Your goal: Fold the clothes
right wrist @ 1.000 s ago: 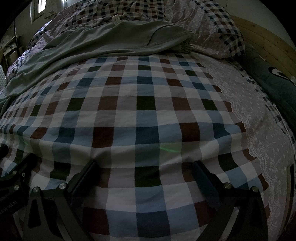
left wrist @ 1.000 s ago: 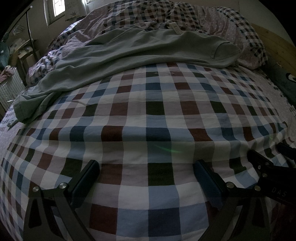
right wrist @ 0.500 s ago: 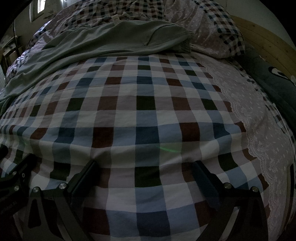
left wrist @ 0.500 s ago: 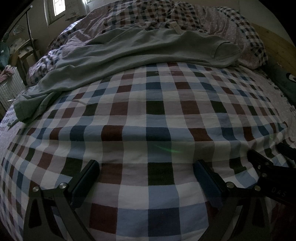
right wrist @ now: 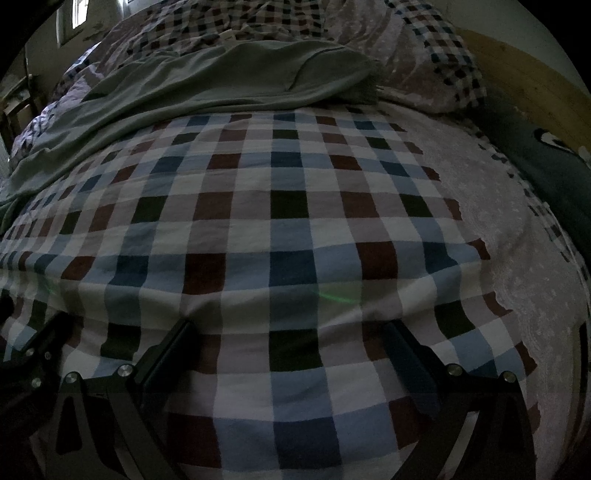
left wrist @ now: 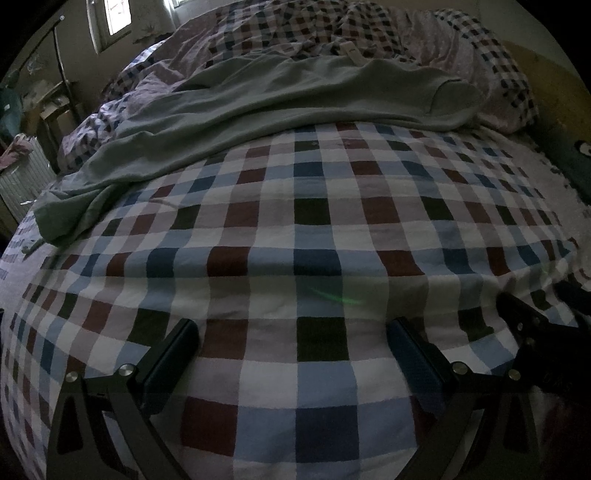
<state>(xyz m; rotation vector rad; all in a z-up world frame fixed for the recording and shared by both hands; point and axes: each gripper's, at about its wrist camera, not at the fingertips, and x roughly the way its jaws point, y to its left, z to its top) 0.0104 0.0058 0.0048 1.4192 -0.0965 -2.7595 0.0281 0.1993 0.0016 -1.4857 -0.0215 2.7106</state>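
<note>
A grey-green garment (left wrist: 280,99) lies spread and crumpled across the far half of the bed, one sleeve end hanging toward the left edge (left wrist: 62,218). In the right wrist view the same garment (right wrist: 207,85) sits at the top left. My left gripper (left wrist: 291,350) is open, low over the checked bed cover (left wrist: 317,229), well short of the garment. My right gripper (right wrist: 288,347) is open too, just above the checked cover (right wrist: 288,206), and it shows at the right edge of the left wrist view (left wrist: 535,332). Neither gripper holds anything.
A rumpled checked duvet (left wrist: 332,33) and pillow (left wrist: 498,74) are piled behind the garment. A wooden headboard (right wrist: 524,77) and a dark cushion (right wrist: 546,170) run along the right. A pale lace-edged sheet (right wrist: 517,258) covers the bed's right side. Shelves and clutter (left wrist: 33,122) stand at the left.
</note>
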